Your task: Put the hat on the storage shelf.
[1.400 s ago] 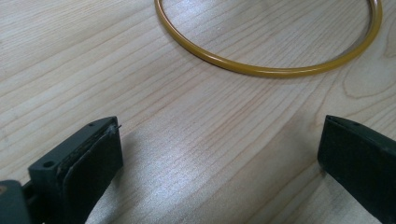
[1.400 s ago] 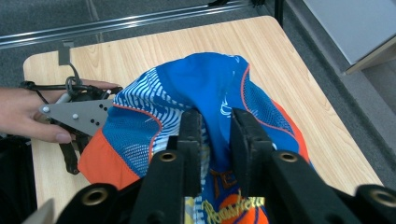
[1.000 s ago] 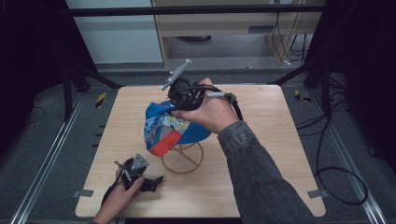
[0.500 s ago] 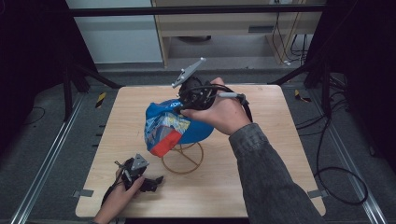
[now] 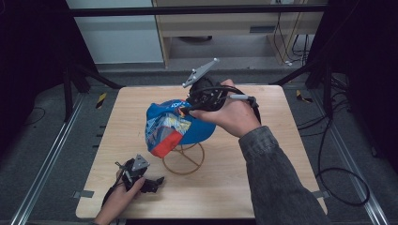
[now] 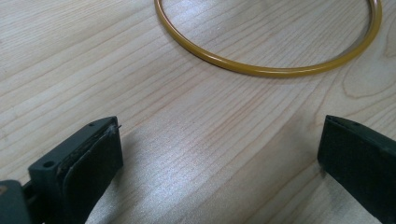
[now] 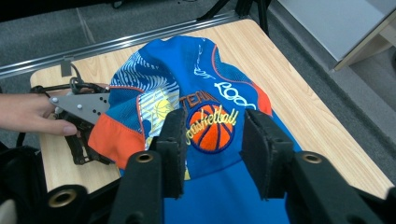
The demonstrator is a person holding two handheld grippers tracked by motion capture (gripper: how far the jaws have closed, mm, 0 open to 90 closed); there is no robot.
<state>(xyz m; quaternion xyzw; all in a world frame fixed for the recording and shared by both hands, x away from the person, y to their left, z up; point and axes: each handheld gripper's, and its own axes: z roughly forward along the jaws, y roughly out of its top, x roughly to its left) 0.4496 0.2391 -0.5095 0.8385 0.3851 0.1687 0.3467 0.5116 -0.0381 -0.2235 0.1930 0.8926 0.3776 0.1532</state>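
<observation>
Pale wood grain covered the table [image 5: 263, 187], which stood on a grey floor between metal rails, with dark stands at the far corners and a cabinet behind.

Nearest the person, the left hand-held gripper [image 5: 149, 182] lay low on the table's near left part, held in the left hand [image 5: 119, 199]. Its jaws stood wide apart with bare wood between them, as the left gripper view showed [image 6: 219, 154]. Just ahead of those jaws lay the yellow wire ring [image 6: 261, 70], the foot of a wire stand [image 5: 184, 159]; the jaws did not touch it.

Farther on, above that ring, a blue cap [image 5: 176, 126] with white, yellow and orange panels sat on the stand. In the right gripper view the cap [image 7: 205, 93] filled the space just beyond the jaws, its basketball patch [image 7: 212, 128] showing between them.

The right hand-held gripper [image 5: 185, 110], held in the right hand [image 5: 230, 115], hovered at the cap's far right side, tilted down toward it. Its jaws had just been opening and stood parted on either side of the patch [image 7: 212, 154]; the pads did not appear to press on the cloth. Beyond the cap from this gripper, the left hand and its gripper [image 7: 81, 121] showed at the table's edge.
</observation>
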